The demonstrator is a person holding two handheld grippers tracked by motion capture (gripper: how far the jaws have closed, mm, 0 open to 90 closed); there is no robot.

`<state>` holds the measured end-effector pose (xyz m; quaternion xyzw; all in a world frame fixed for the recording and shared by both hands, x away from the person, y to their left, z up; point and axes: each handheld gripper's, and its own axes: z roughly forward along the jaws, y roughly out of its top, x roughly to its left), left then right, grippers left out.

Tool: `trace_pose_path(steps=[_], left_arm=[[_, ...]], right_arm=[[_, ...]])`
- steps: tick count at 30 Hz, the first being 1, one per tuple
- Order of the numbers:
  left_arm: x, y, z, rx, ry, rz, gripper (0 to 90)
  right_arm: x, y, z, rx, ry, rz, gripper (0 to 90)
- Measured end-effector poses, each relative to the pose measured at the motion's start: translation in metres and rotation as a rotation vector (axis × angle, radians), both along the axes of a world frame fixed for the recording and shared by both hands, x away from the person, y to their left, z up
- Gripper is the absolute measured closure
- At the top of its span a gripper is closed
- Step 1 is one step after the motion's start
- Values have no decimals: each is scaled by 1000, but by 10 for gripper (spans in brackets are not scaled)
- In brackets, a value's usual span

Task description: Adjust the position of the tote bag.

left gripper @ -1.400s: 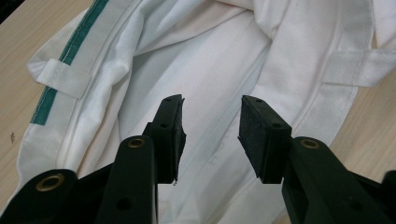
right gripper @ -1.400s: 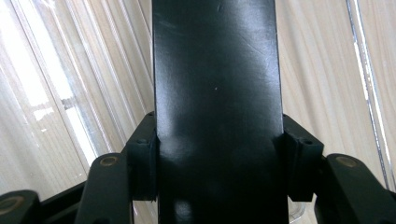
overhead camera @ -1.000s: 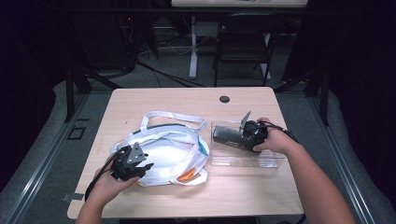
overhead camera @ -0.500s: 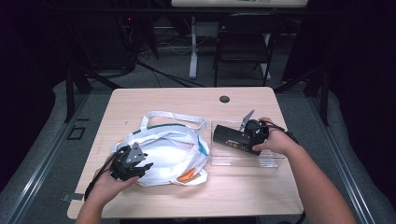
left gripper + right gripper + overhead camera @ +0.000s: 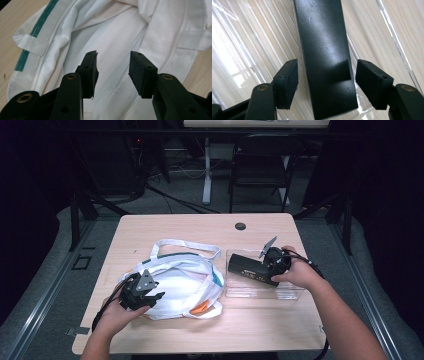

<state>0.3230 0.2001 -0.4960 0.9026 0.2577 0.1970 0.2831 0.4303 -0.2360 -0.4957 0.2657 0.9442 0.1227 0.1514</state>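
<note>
On a pale wooden table (image 5: 175,227) in a dark room, the left gripper (image 5: 112,72) gapes over a white bag (image 5: 185,280), the right gripper (image 5: 327,82) straddles a black box (image 5: 324,55) untouched.

Dim room, perhaps a chair (image 5: 260,160)

The white cloth bag with green trim (image 5: 117,37) is showing soft, matt woven folds. The long black plastic block (image 5: 324,50) is gleaming faintly, finely scratched, in a glossy clear plastic tray (image 5: 249,37) on the matt pale wood-grain table (image 5: 200,227).
</note>
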Motion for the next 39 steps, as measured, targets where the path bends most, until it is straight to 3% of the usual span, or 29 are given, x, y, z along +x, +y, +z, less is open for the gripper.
trace_pose_path(steps=[8, 9, 14, 18, 20, 24, 26, 27, 29, 30, 34, 39], left_arm=[[5, -3, 2, -6, -6, -10, 579], [6, -3, 3, -5, -4, -11, 579], [9, -5, 2, -3, -1, -7, 578], [11, -6, 2, -5, -2, -8, 577], [12, -6, 2, -6, -2, -7, 577], [12, -6, 2, -4, -1, -10, 577], [12, -7, 2, -4, 0, -10, 577], [12, -7, 2, -3, 0, -11, 577], [12, -7, 2, -3, -1, -11, 577], [12, -7, 2, -2, -1, -11, 577], [12, -7, 2, -2, -1, -8, 577], [12, -6, 2, -5, -3, -5, 577]], right_arm=[[-11, -6, 2, 37, -9, -140, 374], [-11, -7, 4, 21, 1, -146, 379], [-16, -16, 2, 69, -7, -230, 386], [-18, -23, 1, 67, 1, -266, 385], [-19, -25, -2, 99, -3, -292, 381], [-18, -30, -4, 64, 19, -301, 372], [-19, -30, -8, 89, 20, -322, 372], [-18, -32, -7, 66, 30, -312, 372], [-19, -32, -10, 90, 32, -326, 372], [-18, -32, -10, 71, 39, -319, 371], [-18, -32, -11, 93, 31, -336, 372], [-17, -32, -10, 84, 32, -335, 373]])
